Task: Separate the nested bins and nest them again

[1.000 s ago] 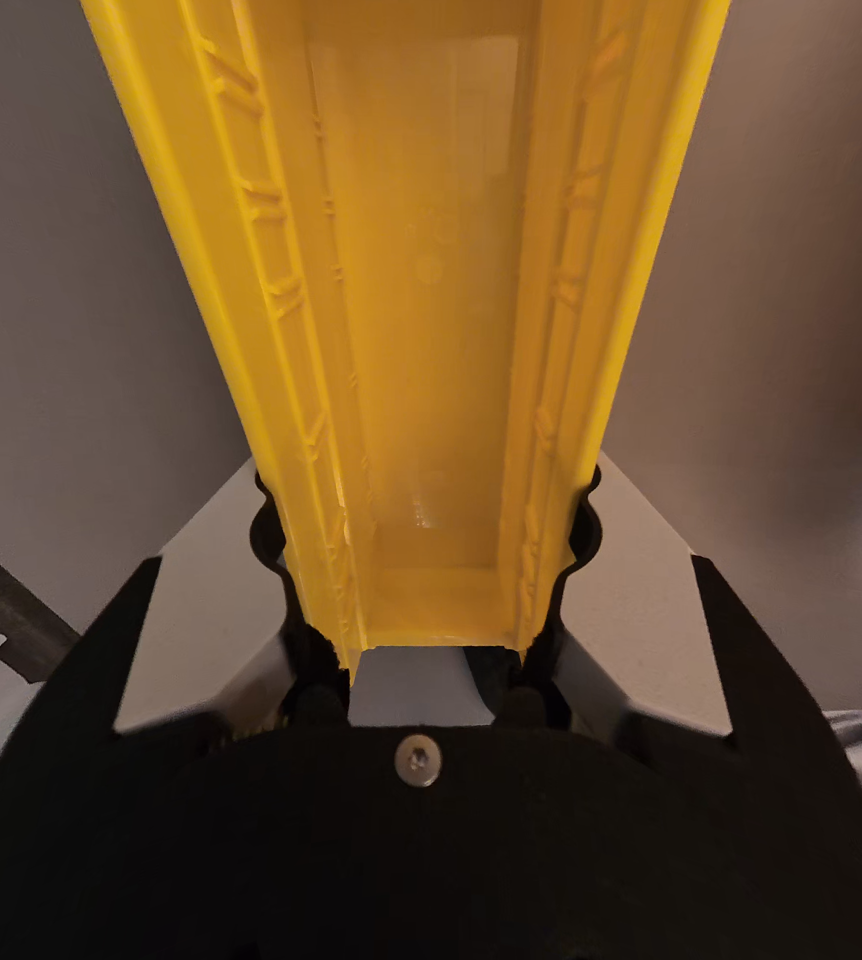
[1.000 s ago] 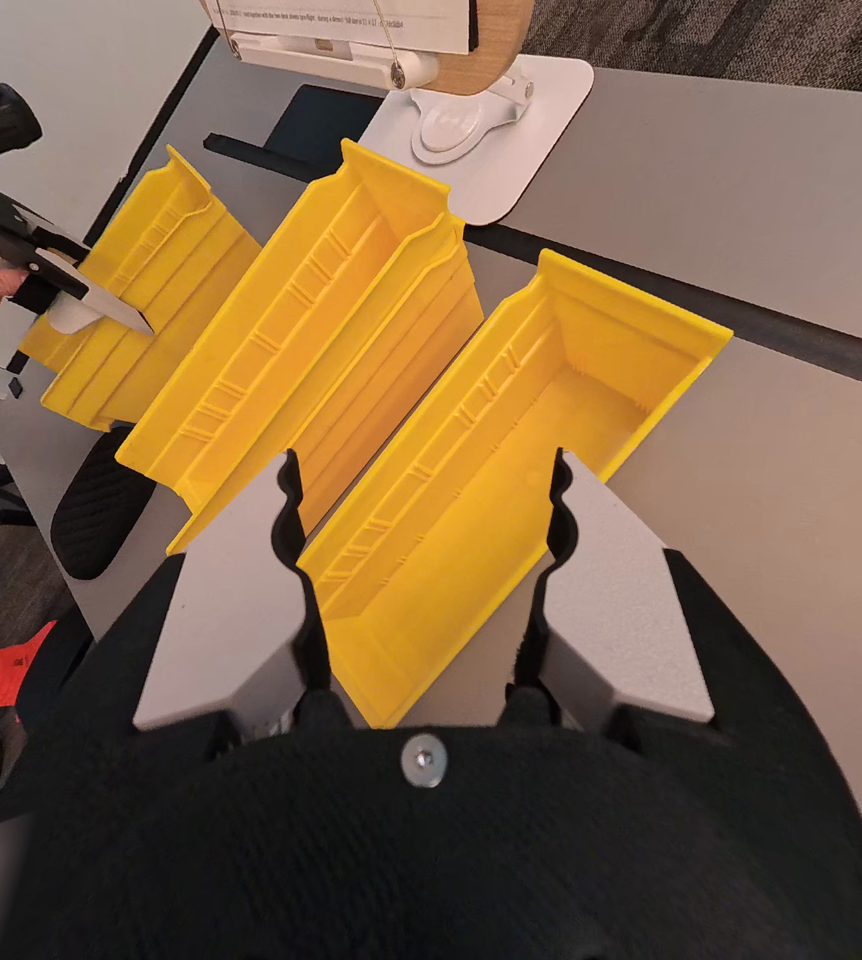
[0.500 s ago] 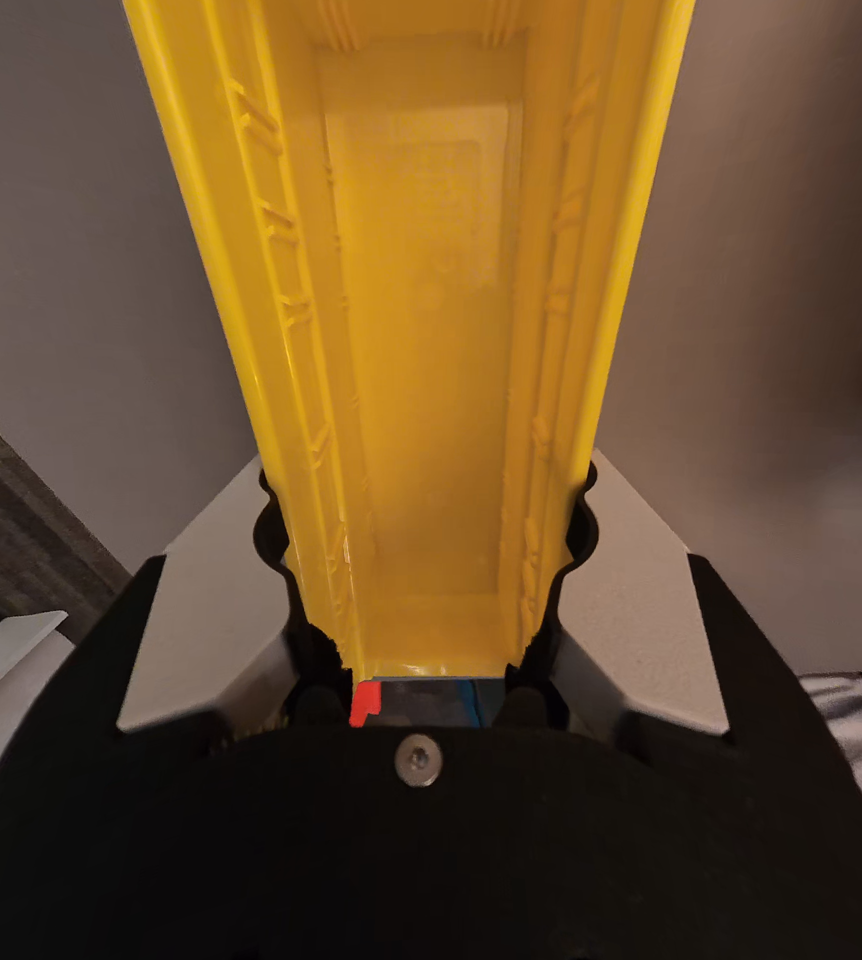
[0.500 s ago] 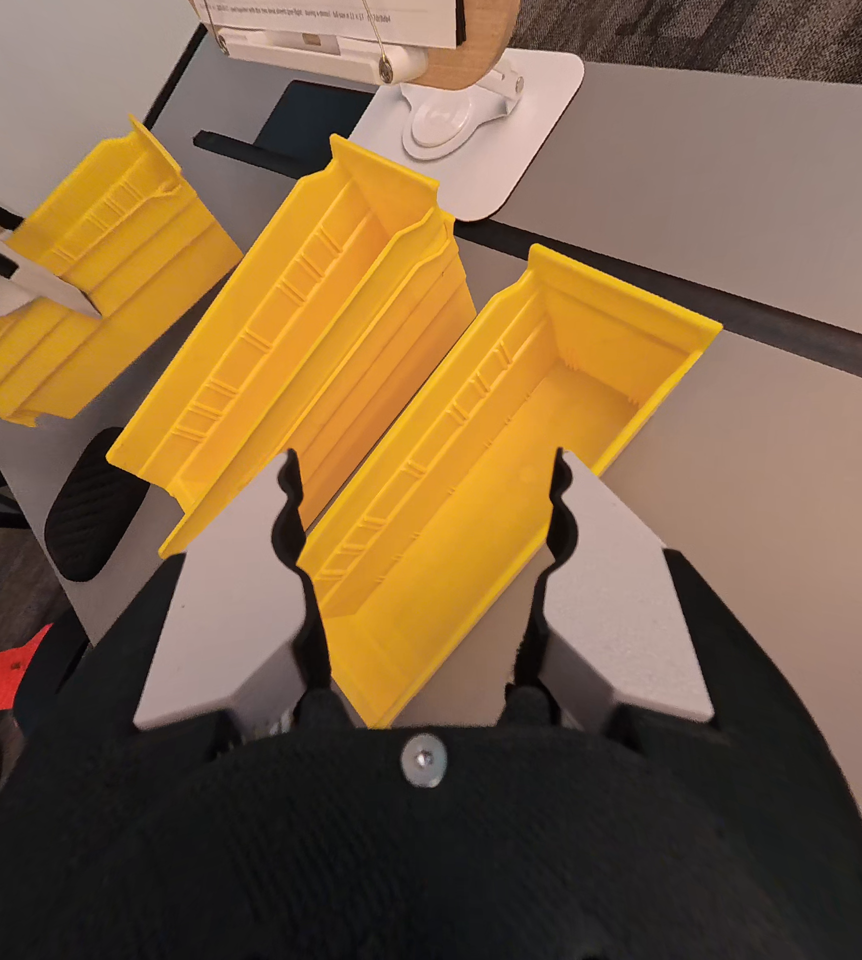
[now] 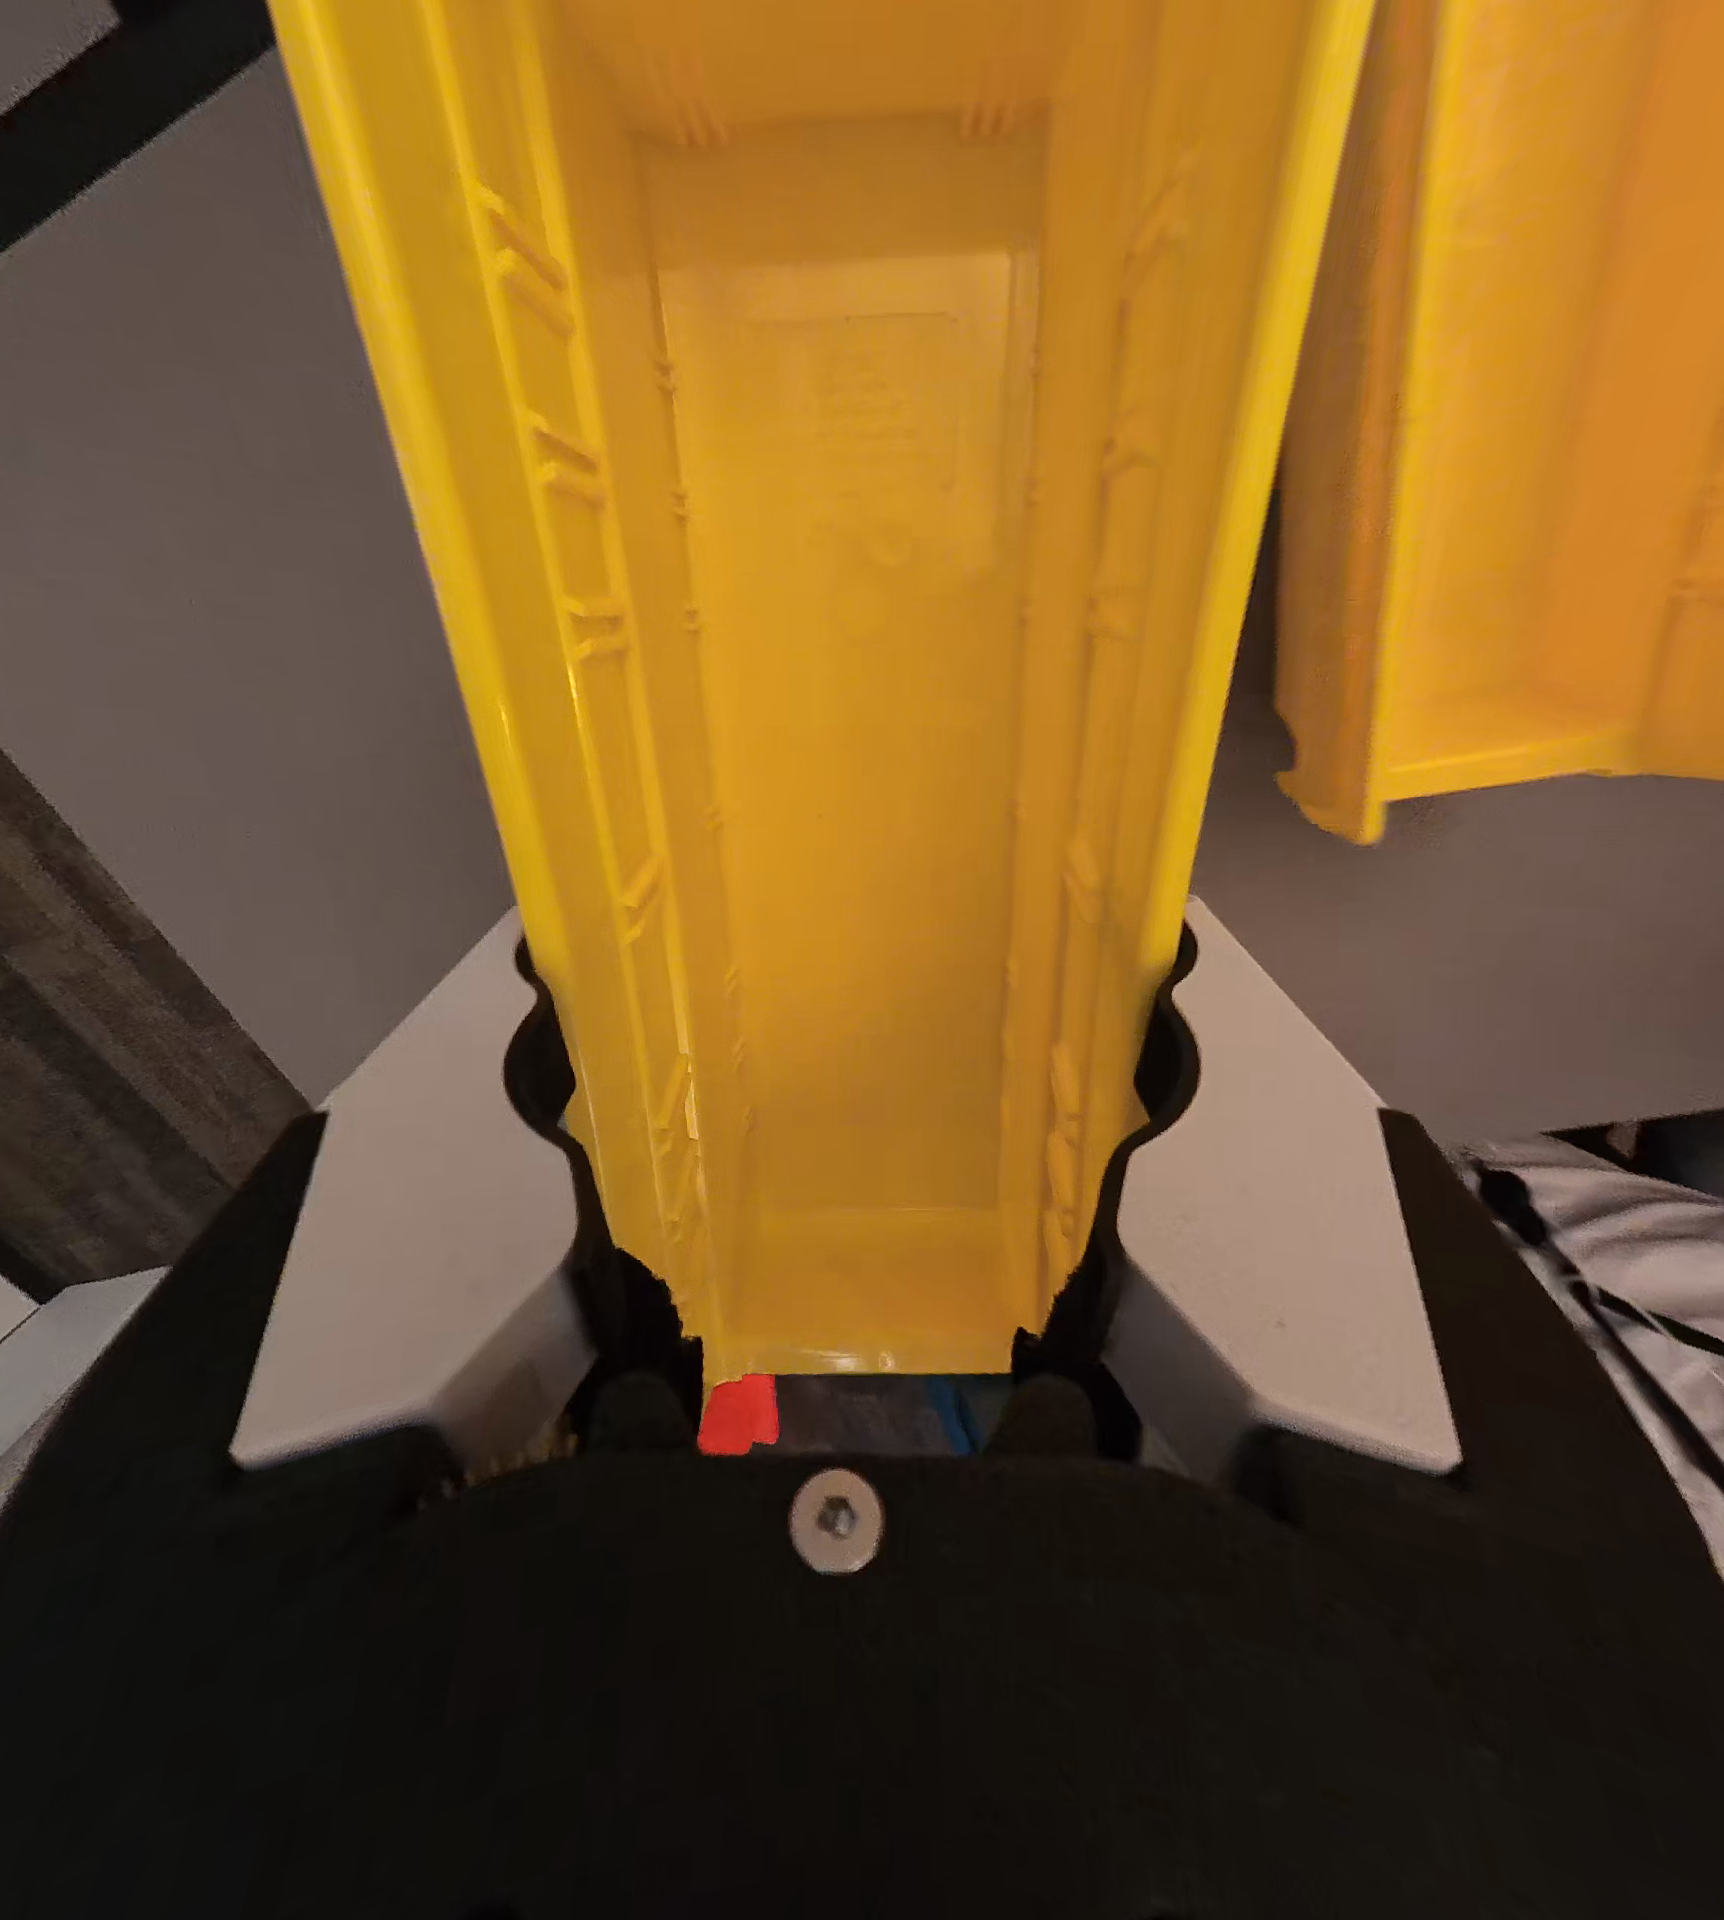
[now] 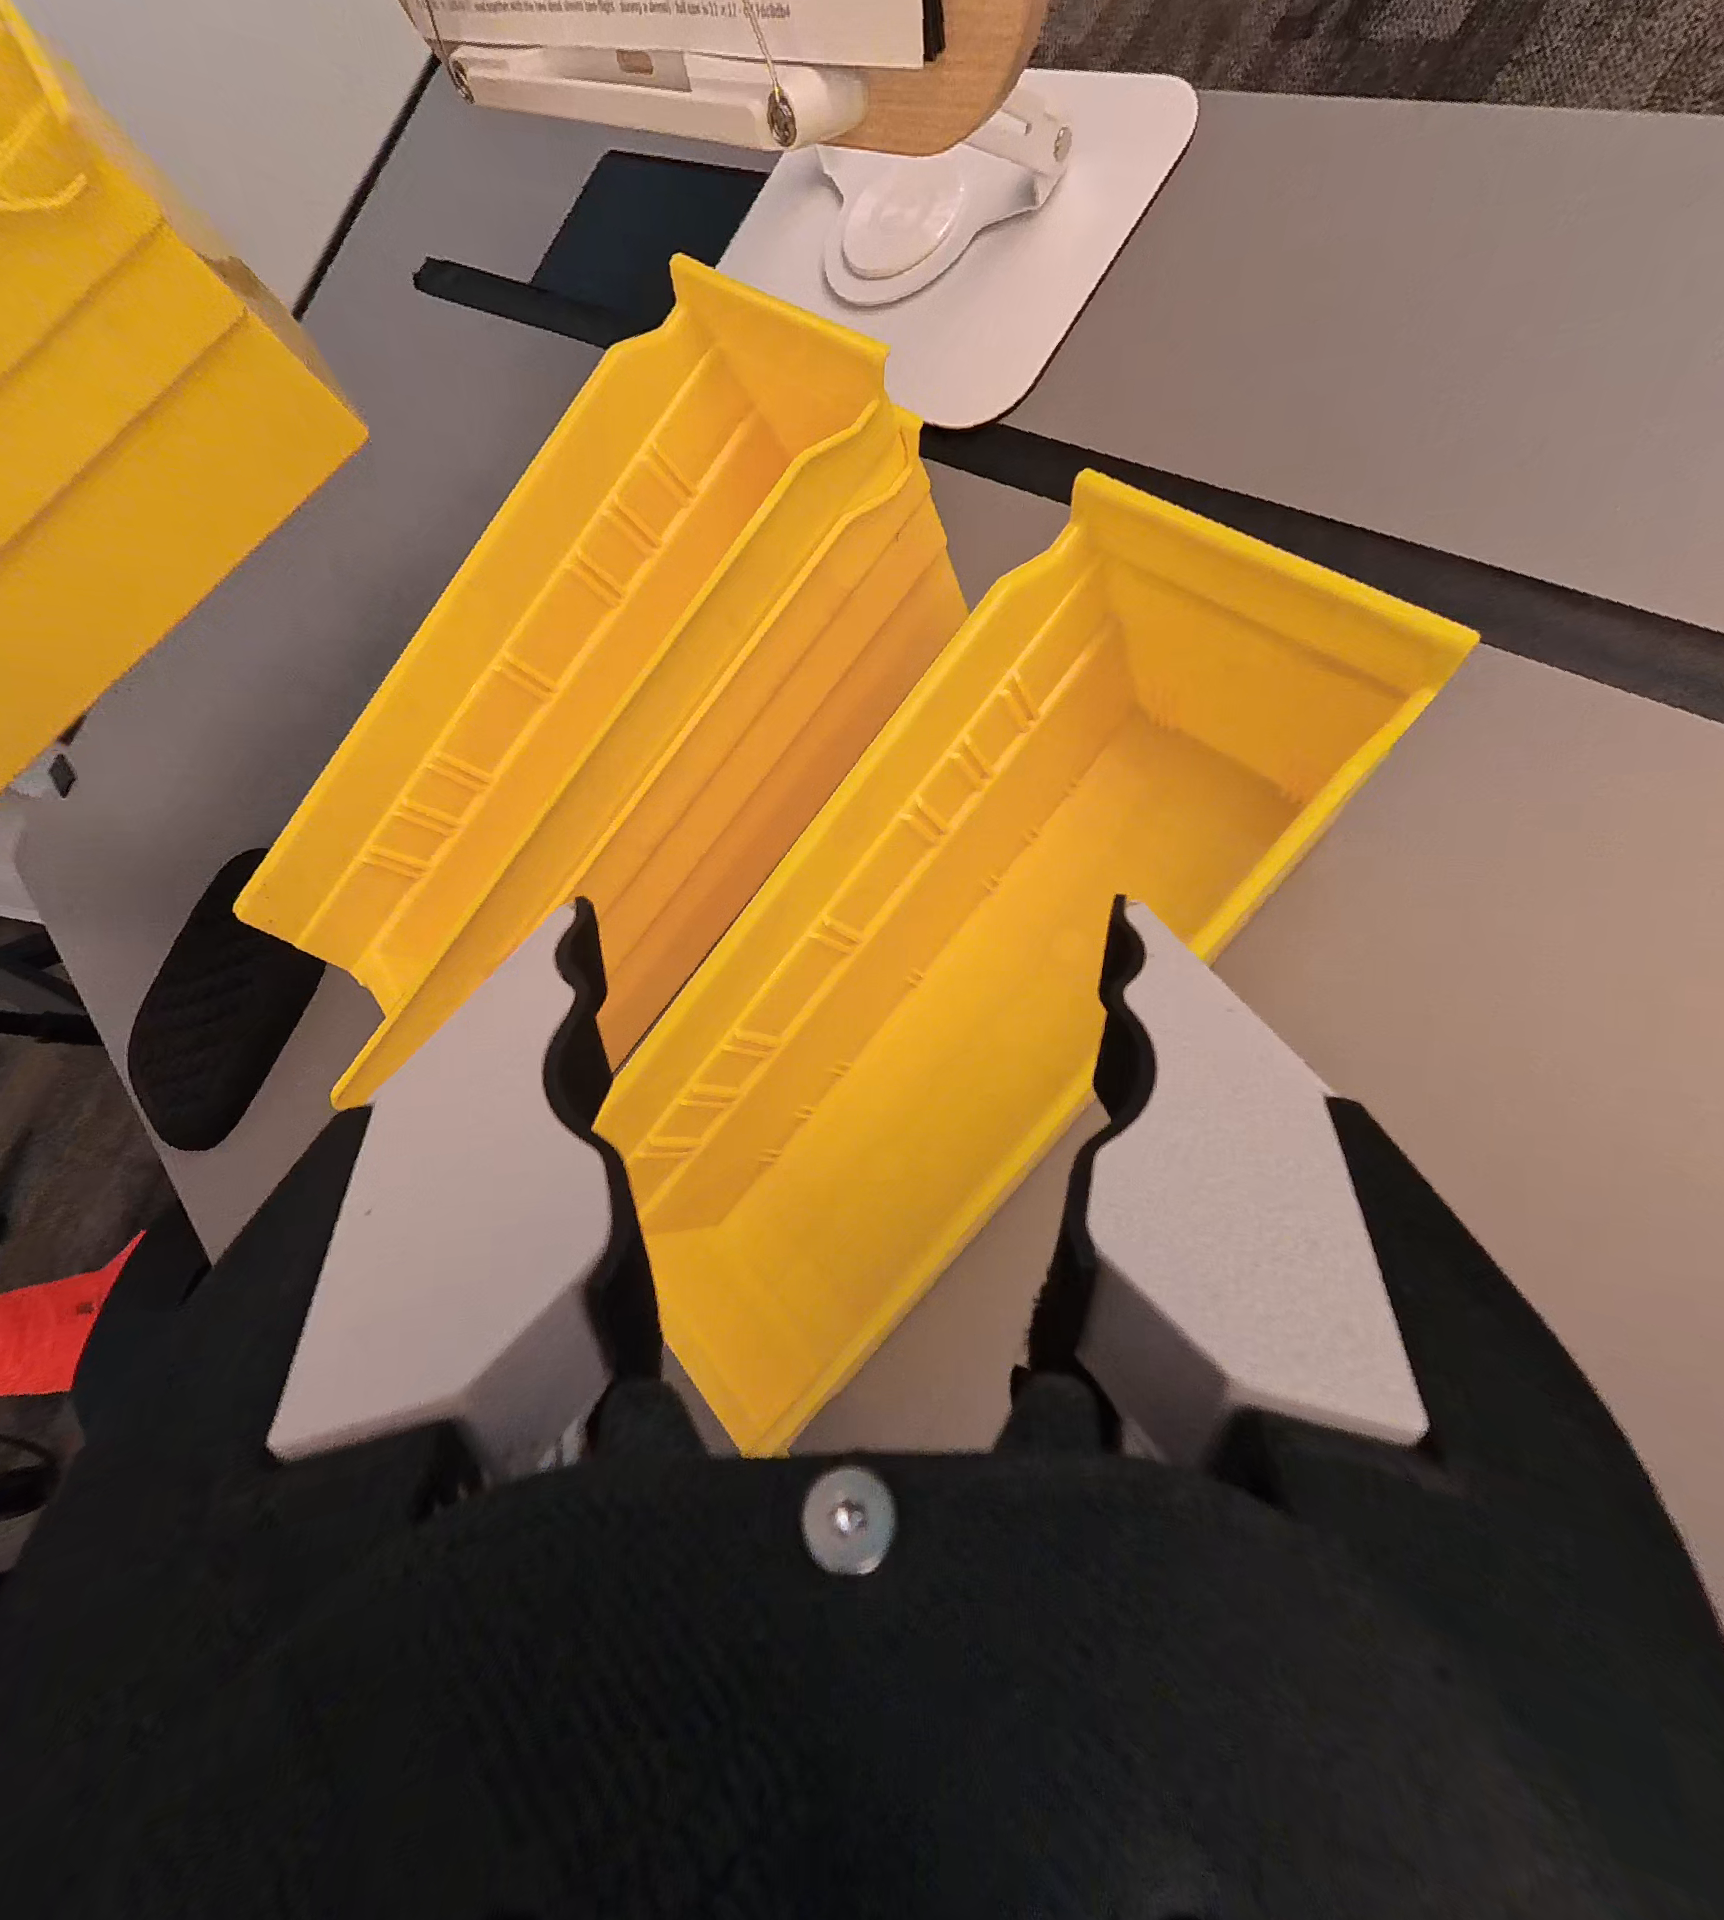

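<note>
Yellow bin (image 5: 837,675) is being held lengthwise between the left gripper (image 5: 853,1023) fingers (image 5: 1164,1039), both pads pressing its long walls, raised off the tabletop (image 6: 1460,364). Only the right wrist view is showing the other two bins lying side by side on the tabletop: a middle bin (image 6: 567,675) and a right bin (image 6: 993,987) over whose near end the right gripper (image 6: 847,1018) is being held with fingers spread wide, a gap showing at the right pad. Moulded marks on the held bin's floor are being left unreadable by blur. Compared with a second ago, the held bin is being seen nearer the middle bin.
</note>
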`<act>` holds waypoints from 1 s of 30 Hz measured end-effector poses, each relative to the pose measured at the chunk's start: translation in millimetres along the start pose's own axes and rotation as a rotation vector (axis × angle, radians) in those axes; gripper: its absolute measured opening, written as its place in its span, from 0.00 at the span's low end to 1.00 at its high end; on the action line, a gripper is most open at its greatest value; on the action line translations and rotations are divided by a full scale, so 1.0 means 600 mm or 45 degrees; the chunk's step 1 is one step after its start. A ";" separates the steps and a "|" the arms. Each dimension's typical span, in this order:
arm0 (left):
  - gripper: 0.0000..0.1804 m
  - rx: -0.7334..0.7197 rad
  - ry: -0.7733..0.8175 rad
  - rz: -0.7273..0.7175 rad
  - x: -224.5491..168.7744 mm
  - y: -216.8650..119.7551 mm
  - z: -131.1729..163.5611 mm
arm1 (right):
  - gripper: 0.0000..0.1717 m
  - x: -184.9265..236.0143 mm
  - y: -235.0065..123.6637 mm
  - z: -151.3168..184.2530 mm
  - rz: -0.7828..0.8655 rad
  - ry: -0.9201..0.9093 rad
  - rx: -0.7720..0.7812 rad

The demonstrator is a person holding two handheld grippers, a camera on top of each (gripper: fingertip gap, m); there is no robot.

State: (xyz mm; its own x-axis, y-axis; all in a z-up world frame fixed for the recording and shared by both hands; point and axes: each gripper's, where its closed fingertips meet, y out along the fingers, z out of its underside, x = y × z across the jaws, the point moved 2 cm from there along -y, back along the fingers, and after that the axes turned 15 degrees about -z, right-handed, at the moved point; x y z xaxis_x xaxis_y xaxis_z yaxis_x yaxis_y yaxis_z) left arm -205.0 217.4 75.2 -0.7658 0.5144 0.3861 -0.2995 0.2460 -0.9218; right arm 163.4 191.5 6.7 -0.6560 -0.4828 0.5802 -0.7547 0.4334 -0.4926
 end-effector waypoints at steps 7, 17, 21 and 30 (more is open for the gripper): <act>0.62 -0.019 -0.107 0.149 -0.069 -0.056 -0.030 | 0.56 -0.008 0.013 0.006 -0.014 0.021 0.028; 0.62 -0.019 -0.188 0.234 -0.169 -0.060 -0.097 | 0.56 -0.006 0.016 0.011 -0.064 0.032 0.033; 0.62 -0.013 -0.229 0.251 -0.197 -0.053 -0.130 | 0.56 -0.009 0.010 0.010 -0.082 0.048 0.012; 0.62 0.039 -0.248 0.105 -0.230 -0.033 -0.172 | 0.56 -0.002 0.006 0.007 -0.123 0.044 -0.002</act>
State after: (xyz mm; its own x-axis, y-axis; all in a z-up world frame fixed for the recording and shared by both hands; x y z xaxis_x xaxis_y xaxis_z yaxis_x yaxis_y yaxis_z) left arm -34.6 226.6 43.8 -0.8830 0.3628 0.2978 -0.2457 0.1832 -0.9519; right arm 161.4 190.6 1.3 -0.5793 -0.4957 0.6470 -0.8143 0.3871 -0.4325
